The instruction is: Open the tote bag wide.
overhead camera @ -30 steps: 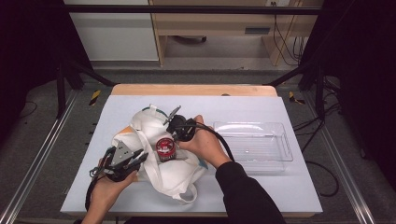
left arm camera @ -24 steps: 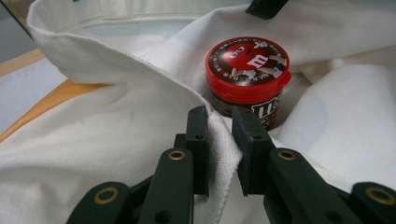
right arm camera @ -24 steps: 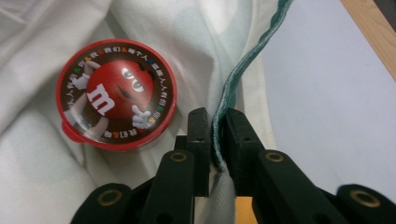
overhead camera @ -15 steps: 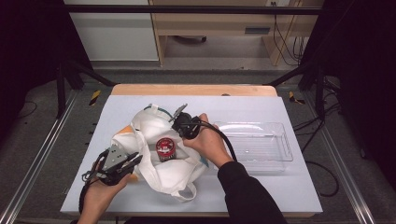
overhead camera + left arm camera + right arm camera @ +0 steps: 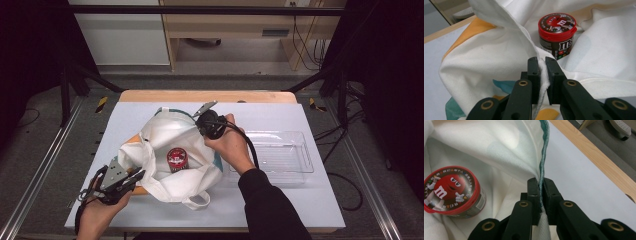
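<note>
A pale desk (image 5: 310,200) carries the white cloth bag (image 5: 165,140), mouth spread wide. Left tongs (image 5: 541,72) have just clamped down on the near rim; right tongs (image 5: 541,192) pinch the teal-edged far rim. Inside, a red-lidded candy tub (image 5: 556,35) stands upright. A clear tray (image 5: 280,155) sits beside the bag.

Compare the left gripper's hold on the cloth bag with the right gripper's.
The left gripper pinches a plain white edge of the cloth bag at its near left side; the right gripper pinches a teal-trimmed edge at the far side. In the high view the left sits low near the table's front, the right farther back. Both are shut on fabric, with the M&M's tub between them.
</note>
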Demonstrator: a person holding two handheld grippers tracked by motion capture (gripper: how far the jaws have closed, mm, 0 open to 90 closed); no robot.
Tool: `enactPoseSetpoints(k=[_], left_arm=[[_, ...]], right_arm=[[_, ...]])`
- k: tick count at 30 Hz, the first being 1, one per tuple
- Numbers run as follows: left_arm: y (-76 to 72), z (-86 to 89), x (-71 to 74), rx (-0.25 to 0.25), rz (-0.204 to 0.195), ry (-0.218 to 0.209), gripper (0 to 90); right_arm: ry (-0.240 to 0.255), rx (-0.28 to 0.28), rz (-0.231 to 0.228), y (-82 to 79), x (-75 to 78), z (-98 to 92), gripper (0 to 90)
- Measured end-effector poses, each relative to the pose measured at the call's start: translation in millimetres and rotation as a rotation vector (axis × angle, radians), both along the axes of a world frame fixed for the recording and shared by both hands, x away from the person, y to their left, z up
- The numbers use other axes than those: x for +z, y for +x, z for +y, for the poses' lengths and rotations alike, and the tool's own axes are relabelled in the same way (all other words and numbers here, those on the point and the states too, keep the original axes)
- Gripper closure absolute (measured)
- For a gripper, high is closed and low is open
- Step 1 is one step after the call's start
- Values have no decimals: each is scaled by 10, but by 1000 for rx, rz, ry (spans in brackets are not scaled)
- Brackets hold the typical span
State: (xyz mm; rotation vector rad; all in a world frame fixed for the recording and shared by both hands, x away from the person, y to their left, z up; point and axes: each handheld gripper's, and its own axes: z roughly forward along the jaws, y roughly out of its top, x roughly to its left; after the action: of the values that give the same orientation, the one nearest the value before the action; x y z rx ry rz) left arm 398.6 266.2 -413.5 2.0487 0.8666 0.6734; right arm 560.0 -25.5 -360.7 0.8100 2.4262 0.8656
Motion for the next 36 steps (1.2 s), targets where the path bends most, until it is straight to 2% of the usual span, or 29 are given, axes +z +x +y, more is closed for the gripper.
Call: enactPoseSetpoints(k=[3, 8, 16, 20, 24, 31, 36], left_arm=[[-37, 31, 6, 2, -8, 6, 827], [-53, 69, -7, 5, -5, 1, 828], [-86, 116, -4, 5, -5, -2, 829], [-103, 135, -36, 7, 8, -4, 830], [-100, 140, -80, 5, 19, 7, 832], [-96, 208, -153, -3, 31, 9, 833], [-128, 235, -169, -2, 44, 3, 835]], right_arm=[[2, 0, -11, 30, 61, -23, 857], [-2, -8, -3, 87, 39, -45, 857], [8, -11, -13, 87, 70, -59, 856], [-2, -20, 0, 103, 54, -110, 856], [-41, -18, 15, 115, -18, -84, 856], [-48, -15, 29, 151, -47, -100, 855], [-36, -25, 12, 138, 1, -123, 856]])
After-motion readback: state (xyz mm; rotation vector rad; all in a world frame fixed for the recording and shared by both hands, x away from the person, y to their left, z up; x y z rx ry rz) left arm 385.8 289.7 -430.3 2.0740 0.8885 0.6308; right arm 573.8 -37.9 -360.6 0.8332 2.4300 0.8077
